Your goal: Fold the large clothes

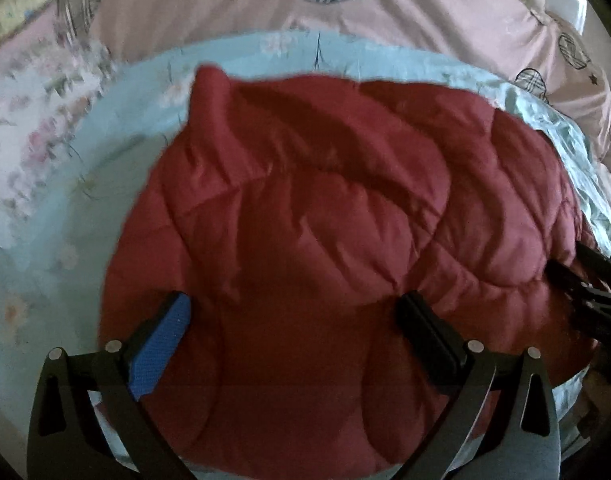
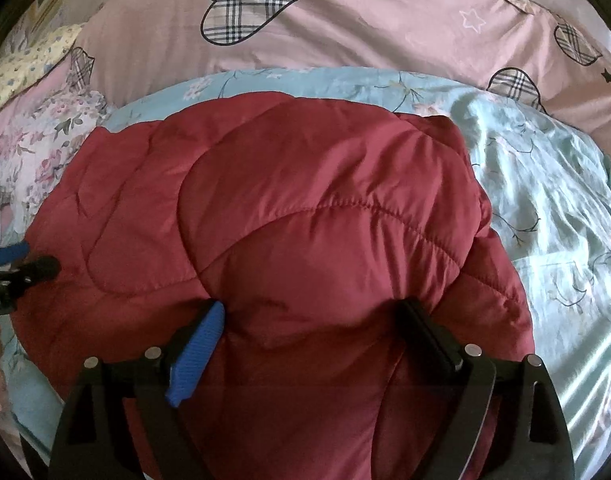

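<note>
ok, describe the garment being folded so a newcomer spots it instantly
Start at the bed's pale blue floral sheet, below the pink duvet with plaid hearts. On the sheet lies the dark red quilted jacket, puffy with curved stitch lines, the only plain, unprinted fabric there.

Dark red quilted puffy jacket (image 2: pixel 305 220), folded into a thick rounded bundle with curved stitch lines and soft creases, lying flat on the light blue floral sheet (image 2: pixel 545 200), one rumpled corner sticking up at its far left edge in the left wrist view.
</note>
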